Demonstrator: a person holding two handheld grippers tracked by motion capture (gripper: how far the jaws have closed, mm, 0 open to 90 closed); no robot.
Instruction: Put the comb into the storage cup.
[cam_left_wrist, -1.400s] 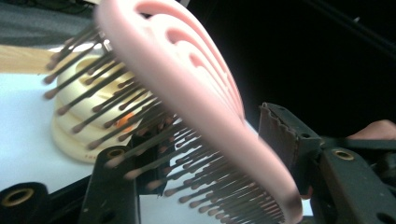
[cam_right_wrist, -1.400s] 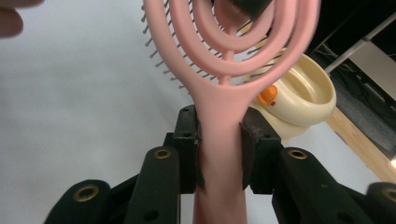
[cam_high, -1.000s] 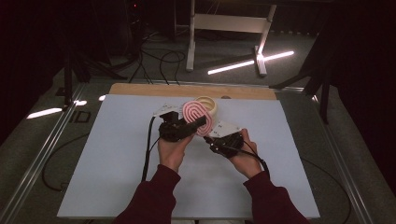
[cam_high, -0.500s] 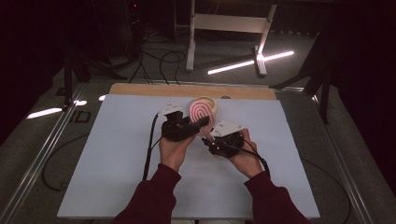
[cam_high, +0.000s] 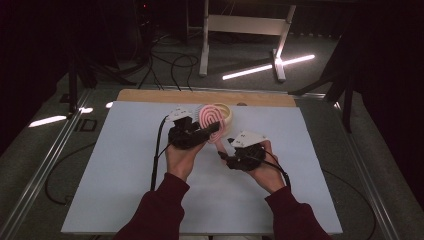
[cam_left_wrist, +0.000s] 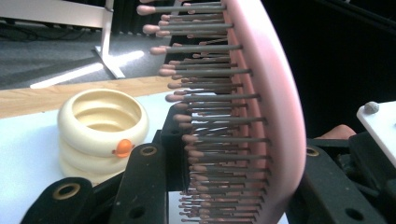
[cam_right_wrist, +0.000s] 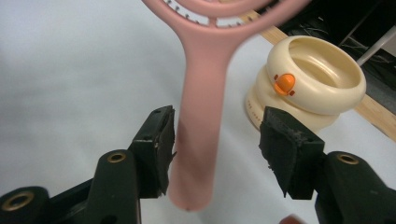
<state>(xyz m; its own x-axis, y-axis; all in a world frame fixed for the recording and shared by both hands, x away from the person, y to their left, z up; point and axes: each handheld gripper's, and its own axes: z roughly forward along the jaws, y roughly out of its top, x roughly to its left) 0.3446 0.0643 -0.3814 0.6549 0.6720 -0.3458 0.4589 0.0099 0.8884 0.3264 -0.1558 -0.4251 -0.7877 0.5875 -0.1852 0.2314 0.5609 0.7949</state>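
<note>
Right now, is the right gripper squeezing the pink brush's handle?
No, the right gripper stands open around the pink brush's handle, with a clear gap on one side.

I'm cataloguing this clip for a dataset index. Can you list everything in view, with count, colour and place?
hairbrush: one, pink, held up above the table's middle, head clamped in the left tool, handle hanging between the right tool's jaws
ringed pot: one, cream with an orange button, standing on the table behind the brush
table: one, white top with a wooden far edge
frame stand: one, white, on the floor beyond the table
left tool: one, black, shut on the hairbrush head
right tool: one, black, jaws just been opening, one pad beside the handle, the other apart
sleeves: two, dark red, bottom edge
</note>
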